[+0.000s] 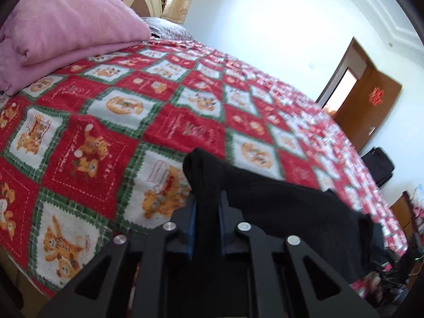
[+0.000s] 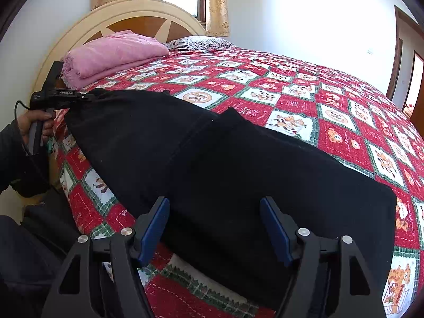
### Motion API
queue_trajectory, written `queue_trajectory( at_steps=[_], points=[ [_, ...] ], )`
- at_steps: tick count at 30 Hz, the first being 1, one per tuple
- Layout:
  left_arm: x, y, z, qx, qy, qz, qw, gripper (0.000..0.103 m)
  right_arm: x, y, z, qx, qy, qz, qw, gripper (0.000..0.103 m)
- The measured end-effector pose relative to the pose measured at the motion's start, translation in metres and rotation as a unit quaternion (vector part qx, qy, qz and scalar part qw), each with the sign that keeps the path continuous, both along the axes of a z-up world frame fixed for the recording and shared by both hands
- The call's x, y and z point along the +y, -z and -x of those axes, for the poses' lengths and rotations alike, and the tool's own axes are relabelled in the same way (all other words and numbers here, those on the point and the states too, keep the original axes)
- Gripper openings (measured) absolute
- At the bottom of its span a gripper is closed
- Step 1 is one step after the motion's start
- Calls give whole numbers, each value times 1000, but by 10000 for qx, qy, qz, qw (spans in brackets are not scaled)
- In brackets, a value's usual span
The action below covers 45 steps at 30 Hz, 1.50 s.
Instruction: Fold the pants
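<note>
Black pants (image 2: 212, 164) lie spread across the near side of a bed with a red, green and white patchwork cover (image 2: 304, 100). My left gripper (image 1: 208, 206) is shut on a bunched corner of the pants (image 1: 265, 198) and holds it a little above the cover. It also shows in the right wrist view (image 2: 87, 96), at the pants' far left end. My right gripper (image 2: 214, 225) is open, its blue pads on either side of the pants' near edge, gripping nothing.
A folded pink blanket (image 2: 114, 53) and a striped pillow (image 2: 198, 43) lie at the headboard (image 2: 127, 13). A brown door (image 1: 368, 100) and a dark bag (image 1: 379, 167) stand past the bed. The bed's edge runs just below my right gripper.
</note>
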State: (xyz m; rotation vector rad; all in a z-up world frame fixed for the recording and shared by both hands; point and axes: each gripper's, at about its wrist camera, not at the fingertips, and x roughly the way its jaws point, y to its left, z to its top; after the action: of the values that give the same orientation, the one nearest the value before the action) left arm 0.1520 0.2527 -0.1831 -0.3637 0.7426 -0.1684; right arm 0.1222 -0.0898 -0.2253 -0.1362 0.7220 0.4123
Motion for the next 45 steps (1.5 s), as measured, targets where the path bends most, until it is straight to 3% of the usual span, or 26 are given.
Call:
queue_trajectory(
  at_steps=[7, 15, 23, 32, 39, 45],
  points=[
    [-15, -46, 22, -392, 375, 831, 9951, 13, -20, -18, 0, -66, 382, -352, 9986, 72],
    [-74, -91, 36, -639, 1151, 1294, 9828, 13, -44, -48, 0, -308, 765, -510, 9953, 72],
    [-172, -128, 41, -814, 2214, 1150, 9650, 13, -72, -78, 13, -546, 1041, -346, 9925, 72],
    [-264, -135, 29, -541, 2918, 1012, 9496, 13, -119, -70, 23, -481, 1501, -384, 9868, 72],
    [-331, -131, 30, -305, 3451, 750, 9351, 13, -174, -56, 15, -318, 2462, -856, 9649, 72],
    [-386, -103, 25, -33, 3622, 229, 9318, 13, -202, -48, 15, -243, 2971, -1114, 9480, 72]
  ],
)
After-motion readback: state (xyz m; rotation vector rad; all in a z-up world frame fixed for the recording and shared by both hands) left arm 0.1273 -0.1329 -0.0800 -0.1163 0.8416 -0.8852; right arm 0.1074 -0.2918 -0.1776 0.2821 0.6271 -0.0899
